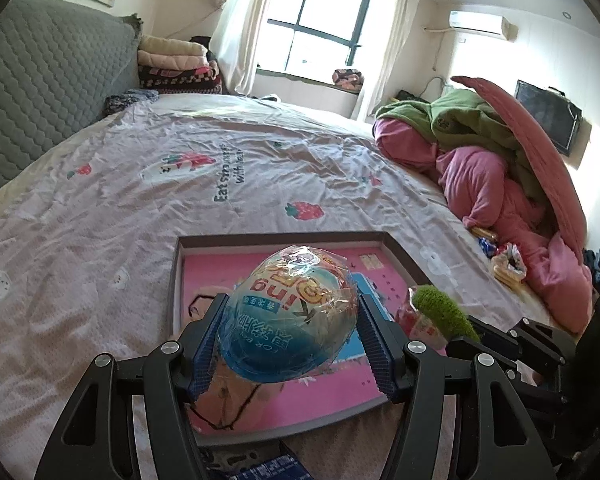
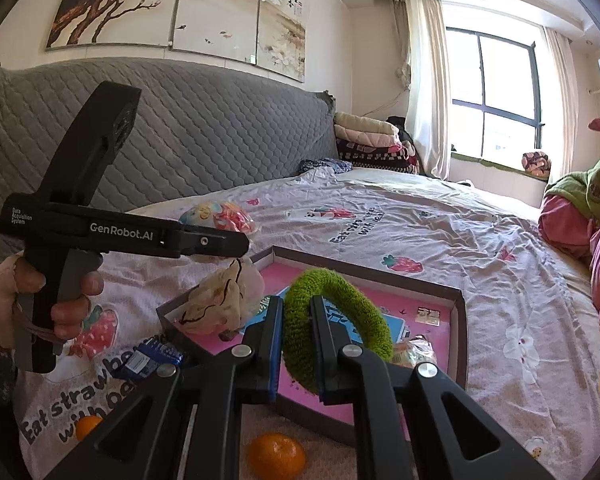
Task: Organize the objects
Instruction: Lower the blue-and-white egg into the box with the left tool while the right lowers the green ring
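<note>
My left gripper [image 1: 290, 320] is shut on a dome-shaped toy egg [image 1: 300, 280] in crinkled clear wrap, blue below and printed on top. It hangs over an open box [image 1: 280, 236] with a dark grey rim and pink floor, lying on the bed. My right gripper [image 2: 296, 306] is shut on a fuzzy green ring [image 2: 356, 308], held upright above the same box [image 2: 380, 278]. The right wrist view has the left gripper [image 2: 236, 246] side-on at the box's left corner, with a hand [image 2: 72, 308] on its handle.
A crumpled beige cloth [image 2: 220, 304], a blue card [image 2: 400, 328] and a wrapped snack [image 2: 416, 350] lie in the box. Two oranges [image 2: 276, 456] and blue packets [image 2: 152, 356] sit on the sheet near me. Pink and green bedding [image 1: 500, 184] is piled on the right, snack packs [image 1: 508, 268] beside it.
</note>
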`<state>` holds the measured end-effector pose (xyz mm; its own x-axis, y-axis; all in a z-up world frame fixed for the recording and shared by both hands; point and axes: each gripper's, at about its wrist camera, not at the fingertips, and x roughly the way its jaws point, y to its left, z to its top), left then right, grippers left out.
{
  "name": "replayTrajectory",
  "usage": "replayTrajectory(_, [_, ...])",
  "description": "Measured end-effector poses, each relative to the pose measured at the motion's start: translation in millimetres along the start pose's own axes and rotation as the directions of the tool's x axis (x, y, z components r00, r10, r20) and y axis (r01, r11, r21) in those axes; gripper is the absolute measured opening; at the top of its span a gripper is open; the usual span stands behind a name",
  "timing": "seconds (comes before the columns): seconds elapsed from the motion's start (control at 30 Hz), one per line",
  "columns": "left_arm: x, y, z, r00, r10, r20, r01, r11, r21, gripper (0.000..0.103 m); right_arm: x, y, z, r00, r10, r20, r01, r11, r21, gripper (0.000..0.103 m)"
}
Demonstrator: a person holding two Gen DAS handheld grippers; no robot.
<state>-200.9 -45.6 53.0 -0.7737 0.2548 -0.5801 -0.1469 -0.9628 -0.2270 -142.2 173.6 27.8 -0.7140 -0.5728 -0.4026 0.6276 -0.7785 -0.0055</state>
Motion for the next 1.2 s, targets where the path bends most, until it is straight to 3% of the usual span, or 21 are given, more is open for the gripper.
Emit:
replayTrajectory(0.47, [17.6,2.2,-0.8,1.0,-0.004,-0.024,0.004,1.0,0.006,0.065,14.4,-1.4,9.3,1.0,0.016,-0.006,-0.016,1.0,-0.016,0.013])
replayTrajectory(1.2, [62.8,-23.3,-32.3,0.983,0.021,-0.18,-0.002,0.994,0.108,0.065,57.8,-19.5,-20.4,0.974,0.041,-0.222,-0.023,0.996,0.084,0.014])
